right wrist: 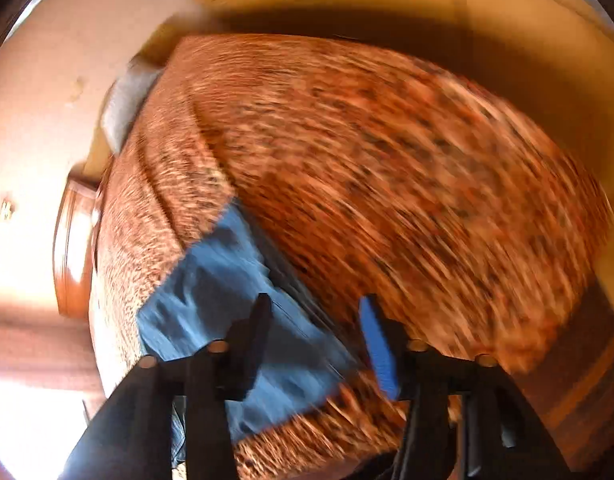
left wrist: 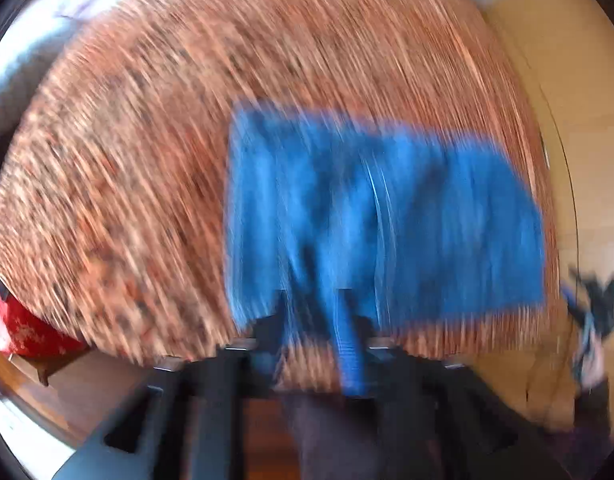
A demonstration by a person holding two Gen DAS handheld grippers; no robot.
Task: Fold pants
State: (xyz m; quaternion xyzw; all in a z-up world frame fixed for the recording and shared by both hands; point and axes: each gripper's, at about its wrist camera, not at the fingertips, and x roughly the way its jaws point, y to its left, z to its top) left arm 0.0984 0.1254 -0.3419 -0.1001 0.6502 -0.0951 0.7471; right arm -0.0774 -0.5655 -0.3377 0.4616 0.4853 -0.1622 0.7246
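Blur smears both wrist views, yet we can place the blue denim pants (left wrist: 383,216): they lie as a compact rectangle on the orange-brown speckled bedcover (left wrist: 147,140), near its front edge. That shape tells us the fold is far along, perhaps on its last step.

Our left gripper (left wrist: 319,308) sits low at the near edge of the denim; a blue strip runs between its dark fingers (left wrist: 273,320), but whether it is cloth or a finger pad, and whether the jaws are gripping, we cannot tell.

Our right gripper (right wrist: 315,320) has its fingers plainly apart with nothing between them, hanging over the bedcover just beside the pants' edge.

Next, we judge, we must slow down, check that the edges line up, and either press the stack flat or make one more fold.
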